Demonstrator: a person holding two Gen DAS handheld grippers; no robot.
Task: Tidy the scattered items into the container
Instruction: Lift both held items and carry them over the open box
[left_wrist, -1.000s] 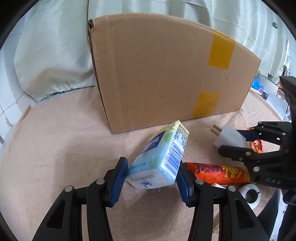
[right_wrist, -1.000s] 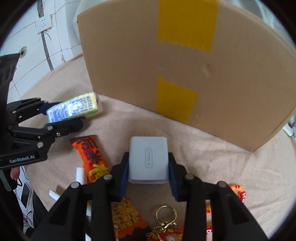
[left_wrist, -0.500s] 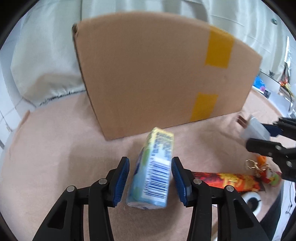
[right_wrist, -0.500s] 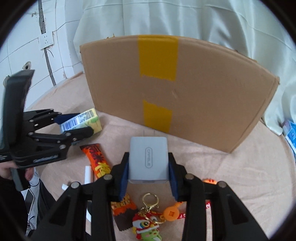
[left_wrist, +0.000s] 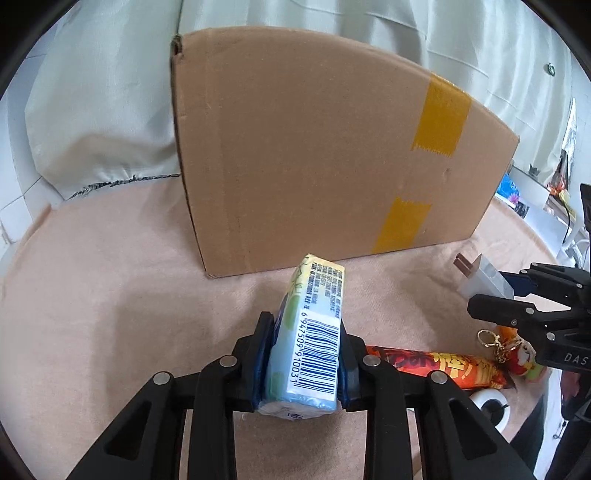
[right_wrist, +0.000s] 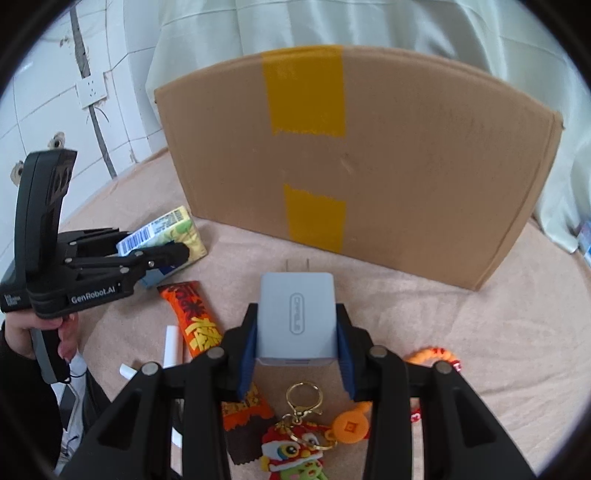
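Observation:
My left gripper (left_wrist: 304, 363) has its jaws closing on a pale blue tissue pack (left_wrist: 312, 339) that stands on its narrow edge, barcode up, with both pads against its sides. In the right wrist view that tissue pack (right_wrist: 173, 230) shows at the left in the left gripper (right_wrist: 155, 254). My right gripper (right_wrist: 297, 349) is shut on a grey wall charger (right_wrist: 295, 314), prongs pointing away, lifted off the cloth. The big cardboard box (left_wrist: 332, 155) stands upright behind both, its top opening out of sight.
An orange snack bar (right_wrist: 194, 319), a lion-dance keychain (right_wrist: 299, 443), a red-orange bead bracelet (right_wrist: 434, 356), white chalk-like sticks (right_wrist: 171, 345) and a tape roll (left_wrist: 489, 404) lie on the beige cloth near the front edge. A person's hand (right_wrist: 55, 332) holds the left gripper's handle. Curtain hangs behind.
The left jaws closed in on the tissue pack, which turned from lying slanted to standing on edge. The right gripper rose slightly with the charger, bringing the keychain into view beneath it.

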